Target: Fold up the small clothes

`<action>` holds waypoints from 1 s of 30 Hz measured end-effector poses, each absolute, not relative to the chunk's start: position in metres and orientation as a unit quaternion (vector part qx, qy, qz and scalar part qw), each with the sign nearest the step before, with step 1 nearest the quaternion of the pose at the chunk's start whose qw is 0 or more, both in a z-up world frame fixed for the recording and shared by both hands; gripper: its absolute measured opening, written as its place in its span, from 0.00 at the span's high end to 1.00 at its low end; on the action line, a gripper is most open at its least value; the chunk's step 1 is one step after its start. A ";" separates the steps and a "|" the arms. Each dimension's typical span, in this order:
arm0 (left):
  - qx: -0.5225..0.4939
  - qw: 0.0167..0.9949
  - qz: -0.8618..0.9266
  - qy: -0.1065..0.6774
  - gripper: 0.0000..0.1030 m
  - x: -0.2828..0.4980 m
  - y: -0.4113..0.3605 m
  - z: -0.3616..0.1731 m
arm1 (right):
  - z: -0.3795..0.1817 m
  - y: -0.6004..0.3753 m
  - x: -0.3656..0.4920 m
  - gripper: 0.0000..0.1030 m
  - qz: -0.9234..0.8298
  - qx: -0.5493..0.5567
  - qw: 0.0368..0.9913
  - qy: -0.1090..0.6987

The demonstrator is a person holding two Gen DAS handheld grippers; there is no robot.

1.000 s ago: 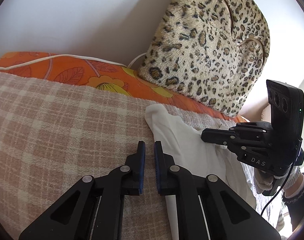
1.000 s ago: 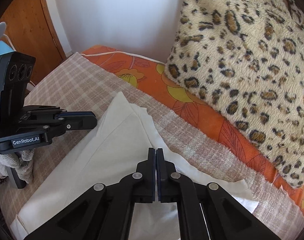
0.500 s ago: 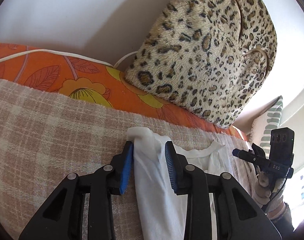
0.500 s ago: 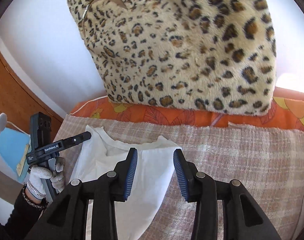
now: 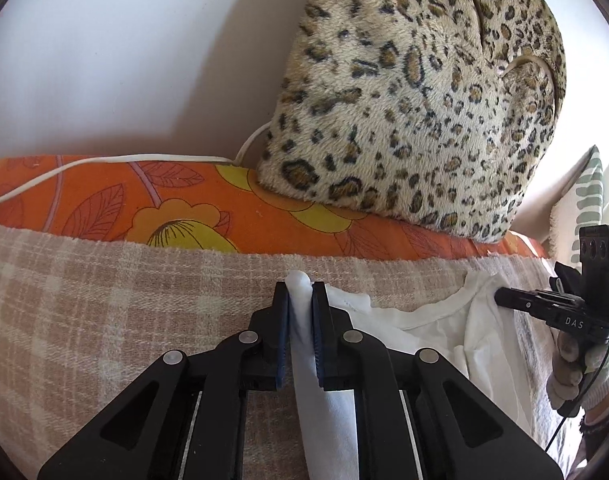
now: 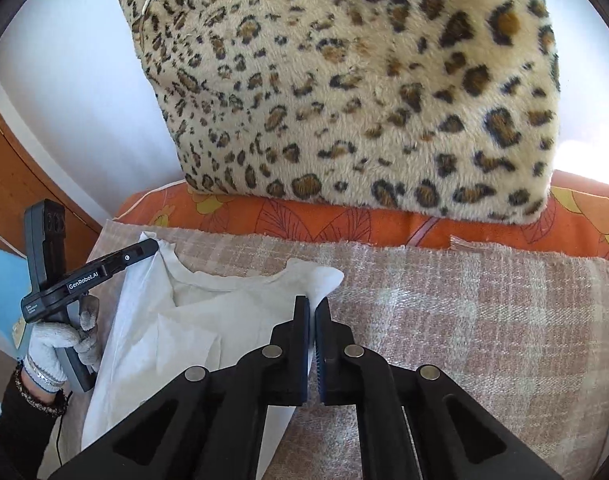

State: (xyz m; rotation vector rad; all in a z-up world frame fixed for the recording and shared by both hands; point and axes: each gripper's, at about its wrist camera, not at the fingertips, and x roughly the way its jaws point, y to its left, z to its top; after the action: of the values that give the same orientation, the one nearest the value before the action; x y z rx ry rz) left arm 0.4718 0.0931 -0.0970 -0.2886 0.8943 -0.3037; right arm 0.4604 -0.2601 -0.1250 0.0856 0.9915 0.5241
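Shirt (image 5: 436, 332): white, flat on plaid blanket (image 5: 104, 320), collar far (ready for folding).
Left gripper (image 5: 301, 312): closing on left shoulder.
Right gripper (image 6: 312, 320): clamped on right shoulder.

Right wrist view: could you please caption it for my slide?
Right tool shut on the white shirt shoulder, on a plaid blanket before a leopard-print cushion.

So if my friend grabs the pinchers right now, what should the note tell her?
Left gripper: jaws closing on a bunched shoulder of the white top.
Right gripper: shut on the top's other shoulder.
The top lies spread on the checked blanket, neckline toward the leopard pillow.
Done: both shoulders gripped.
Left: no neat fold shows yet; probably lift both shoulders together, fold the top over, then smooth it.
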 end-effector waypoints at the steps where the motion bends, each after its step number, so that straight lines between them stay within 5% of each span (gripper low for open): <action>1: -0.152 0.878 -0.150 0.430 0.85 0.472 0.098 -0.096 | -0.127 -0.258 0.460 0.98 0.250 0.032 0.845 0.472; 5: -0.171 0.878 -0.157 0.420 0.83 0.460 0.116 -0.086 | -0.115 -0.252 0.457 0.71 0.225 -0.002 0.862 0.455; 10: -0.184 0.875 -0.171 0.413 0.83 0.451 0.126 -0.083 | -0.088 -0.219 0.439 0.71 0.312 -0.029 0.851 0.421; 18: -0.180 0.876 -0.177 0.411 0.83 0.449 0.115 -0.089 | -0.121 -0.130 0.436 0.66 0.386 -0.100 0.778 0.486; 19: -0.186 0.876 -0.177 0.409 0.83 0.449 0.118 -0.089 | -0.125 -0.125 0.436 0.70 0.384 -0.106 0.777 0.487; 21: -0.198 0.877 -0.173 0.403 0.83 0.448 0.124 -0.089 | -0.127 -0.119 0.430 0.97 0.377 -0.125 0.781 0.481; 27: -0.212 0.874 -0.175 0.401 0.82 0.446 0.131 -0.090 | -0.114 -0.136 0.424 1.00 0.338 -0.130 0.819 0.446; 30: -0.209 0.873 -0.172 0.405 0.71 0.447 0.127 -0.091 | -0.117 -0.143 0.431 1.00 0.336 -0.117 0.815 0.457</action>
State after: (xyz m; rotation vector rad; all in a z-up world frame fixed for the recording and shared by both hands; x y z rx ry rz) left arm 0.4469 0.1268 -0.0910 -0.4358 0.8454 -0.3601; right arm 0.4311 -0.1426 -0.1167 -0.2493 0.9745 0.7165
